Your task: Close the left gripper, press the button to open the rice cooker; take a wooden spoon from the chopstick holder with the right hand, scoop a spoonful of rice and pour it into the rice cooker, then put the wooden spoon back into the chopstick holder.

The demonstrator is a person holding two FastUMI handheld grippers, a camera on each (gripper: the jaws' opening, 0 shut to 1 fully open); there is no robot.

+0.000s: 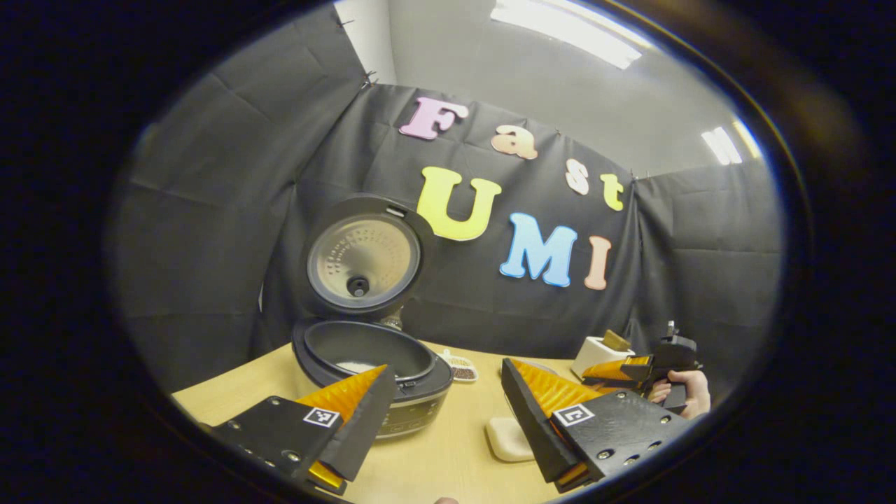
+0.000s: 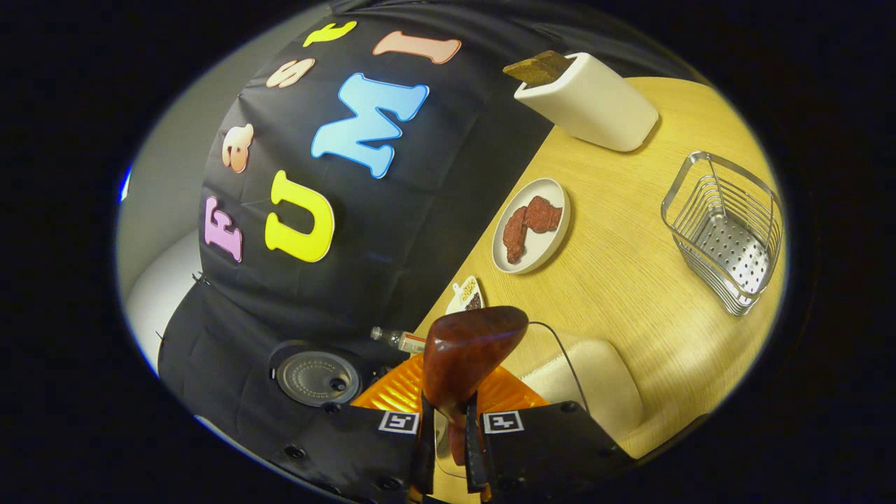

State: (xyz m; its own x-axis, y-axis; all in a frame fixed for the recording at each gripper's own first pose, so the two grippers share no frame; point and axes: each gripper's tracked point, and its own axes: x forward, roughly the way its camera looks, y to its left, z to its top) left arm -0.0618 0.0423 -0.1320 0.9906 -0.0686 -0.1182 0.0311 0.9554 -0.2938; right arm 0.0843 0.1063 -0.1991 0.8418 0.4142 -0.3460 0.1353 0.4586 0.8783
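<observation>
Left gripper (image 1: pixel 448 413) held low over the table (image 1: pixel 434 462), fingers spread wide apart and gripping nothing, with bare tabletop showing in the gap between them. Just beyond the left finger, the rice cooker (image 1: pixel 371 364) with lid (image 1: pixel 364 255) swung fully up and back against the booth wall; inner pot open to the top, with a pale patch at its bottom. To the right of the rice cooker, near the table's back edge, a small dish of dark grains (image 1: pixel 462 367). In front of that, between the spread fingers, a pale soap-like block (image 1: pixel 507 439) lying flat. Farther right of the rice cooker, a white holder (image 1: pixel 600 353) with a brown piece sticking out of it, and beside it the right gripper (image 1: pixel 616 371) held by a hand (image 1: pixel 689 392).

In the right gripper view, right gripper (image 2: pixel 448 420) clenched on the handle of the wooden spoon (image 2: pixel 469 350), both fingers pressing its sides, the bowl of the spoon standing up ahead of the fingertips. View tilted strongly. Rice cooker lid (image 2: pixel 315 378) visible to the left of the fingers; contents of the spoon bowl not discernible. Away from the rice cooker along the table (image 2: pixel 630 280): a small bottle (image 2: pixel 395 339), the dish of grains (image 2: pixel 467 294), a white plate (image 2: pixel 532 224) with reddish pieces, the white holder (image 2: pixel 595 98), and a wire basket (image 2: pixel 724 231) near the table's outer edge. Open wood between plate and basket.
</observation>
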